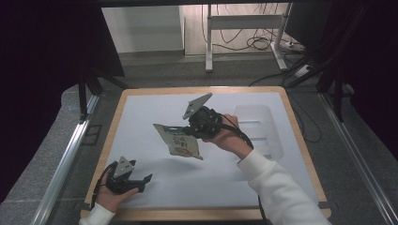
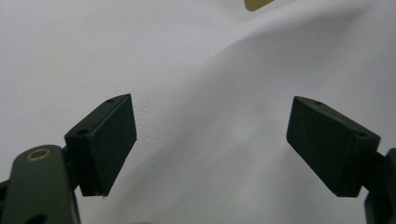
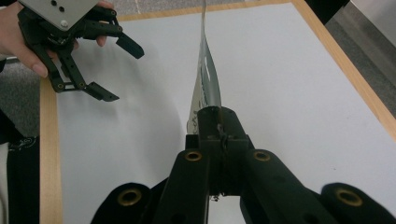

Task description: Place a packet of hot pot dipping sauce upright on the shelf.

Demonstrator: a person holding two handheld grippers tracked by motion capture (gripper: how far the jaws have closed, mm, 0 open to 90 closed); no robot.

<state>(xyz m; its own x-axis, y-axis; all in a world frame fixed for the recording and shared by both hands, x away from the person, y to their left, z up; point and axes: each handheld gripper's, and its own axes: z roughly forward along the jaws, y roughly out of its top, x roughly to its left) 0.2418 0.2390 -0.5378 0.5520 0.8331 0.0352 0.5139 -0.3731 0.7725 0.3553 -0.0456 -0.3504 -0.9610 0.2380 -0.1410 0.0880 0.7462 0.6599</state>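
White table [image 1: 281,187]: a snack packet [image 1: 180,143] is held aloft, pinched by the right gripper [image 1: 191,131]; the left gripper [image 1: 143,183] is spread empty below, so a handover or placement seems due next.

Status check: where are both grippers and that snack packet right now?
Right gripper shut on snack packet, held clear above the white mat. Left gripper open, empty, low near the mat's front-left corner. Clear plastic tray lies right, out of the way.

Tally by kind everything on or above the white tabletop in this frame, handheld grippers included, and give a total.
Handheld grippers: 2, the left gripper open and low near the table's front edge, the right gripper shut on the pouch.
Snack pouches: 1, the pouch held up off the table.
Clear plastic containers: 1, the clear container on the right side of the table.
Total: 4
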